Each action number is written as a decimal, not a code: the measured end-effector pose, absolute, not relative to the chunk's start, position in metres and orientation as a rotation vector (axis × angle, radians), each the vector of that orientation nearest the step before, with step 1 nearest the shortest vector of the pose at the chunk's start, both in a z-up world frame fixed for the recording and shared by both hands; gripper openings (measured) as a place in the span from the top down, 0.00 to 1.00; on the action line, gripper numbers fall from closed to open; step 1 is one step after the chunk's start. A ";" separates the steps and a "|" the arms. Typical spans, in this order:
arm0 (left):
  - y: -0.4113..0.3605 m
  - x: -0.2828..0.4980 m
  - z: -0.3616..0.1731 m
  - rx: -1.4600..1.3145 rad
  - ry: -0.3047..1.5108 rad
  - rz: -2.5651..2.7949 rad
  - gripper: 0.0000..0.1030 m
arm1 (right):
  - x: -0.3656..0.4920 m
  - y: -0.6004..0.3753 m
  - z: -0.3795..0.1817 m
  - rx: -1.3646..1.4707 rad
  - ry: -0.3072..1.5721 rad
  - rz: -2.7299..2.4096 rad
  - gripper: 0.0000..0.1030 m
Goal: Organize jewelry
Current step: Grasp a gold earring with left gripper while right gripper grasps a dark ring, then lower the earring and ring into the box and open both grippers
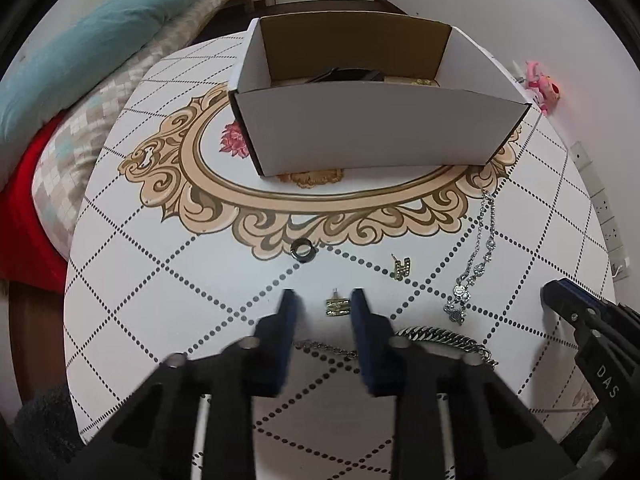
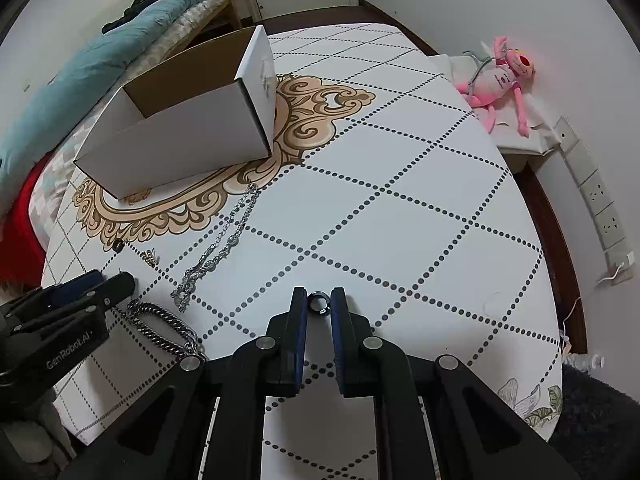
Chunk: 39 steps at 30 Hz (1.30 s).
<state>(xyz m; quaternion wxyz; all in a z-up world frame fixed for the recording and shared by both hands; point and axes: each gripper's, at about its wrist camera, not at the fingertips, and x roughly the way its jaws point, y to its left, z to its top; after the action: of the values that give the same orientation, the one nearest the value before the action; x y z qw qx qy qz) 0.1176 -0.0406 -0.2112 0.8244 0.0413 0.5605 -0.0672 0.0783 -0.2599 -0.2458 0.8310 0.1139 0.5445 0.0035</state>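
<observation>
My left gripper (image 1: 325, 300) is open, its fingertips either side of a small gold earring (image 1: 337, 306) on the table. A second gold earring (image 1: 401, 268), a black ring (image 1: 302, 246), a thin silver necklace (image 1: 476, 260) and a heavy silver chain bracelet (image 1: 444, 340) lie nearby. The white cardboard box (image 1: 372, 136) stands beyond, with dark and gold items inside. My right gripper (image 2: 319, 300) is shut on another black ring (image 2: 319, 303), low over the table. The necklace (image 2: 224, 248) and bracelet (image 2: 160, 326) also show in the right wrist view, as does the box (image 2: 180, 148).
The table (image 2: 400, 220) has a white cloth with dotted diamonds and a gold ornament. A bed with teal and red bedding (image 1: 60, 80) is at the left. A pink plush toy (image 2: 504, 80) lies off the table's far right, by wall sockets (image 2: 600, 208).
</observation>
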 end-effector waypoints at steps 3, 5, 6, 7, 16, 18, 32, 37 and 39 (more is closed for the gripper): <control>-0.040 0.118 -0.212 0.082 1.189 -0.143 0.91 | 0.078 -0.260 -0.246 0.245 1.152 0.003 0.88; -0.039 0.118 -0.212 0.073 1.188 -0.147 0.91 | 0.078 -0.261 -0.245 0.248 1.148 0.003 0.88; -0.039 0.117 -0.212 0.071 1.188 -0.149 0.91 | 0.078 -0.261 -0.243 0.248 1.144 0.002 0.88; -0.038 0.117 -0.212 0.069 1.189 -0.151 0.91 | 0.078 -0.261 -0.242 0.249 1.141 0.003 0.88; -0.036 0.113 -0.175 0.001 1.144 -0.204 0.91 | 0.082 -0.259 -0.210 0.274 1.081 0.038 0.88; -0.036 0.122 -0.151 -0.032 1.115 -0.233 0.91 | 0.090 -0.257 -0.196 0.282 1.062 0.066 0.88; -0.031 0.264 -0.127 -0.027 1.212 -0.215 0.90 | 0.257 -0.232 -0.164 0.259 1.130 0.234 0.88; -0.024 0.285 -0.133 -0.032 1.270 -0.163 0.77 | 0.290 -0.223 -0.179 0.211 1.215 0.236 0.86; -0.022 0.288 -0.129 -0.026 1.251 -0.148 0.39 | 0.292 -0.221 -0.179 0.209 1.219 0.235 0.80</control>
<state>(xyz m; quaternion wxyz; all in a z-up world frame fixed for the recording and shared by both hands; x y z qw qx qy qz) 0.2882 -0.0217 -0.1294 0.8081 -0.0122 0.5849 -0.0693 0.2924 -0.2211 -0.1785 0.8085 0.0976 0.5699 0.1097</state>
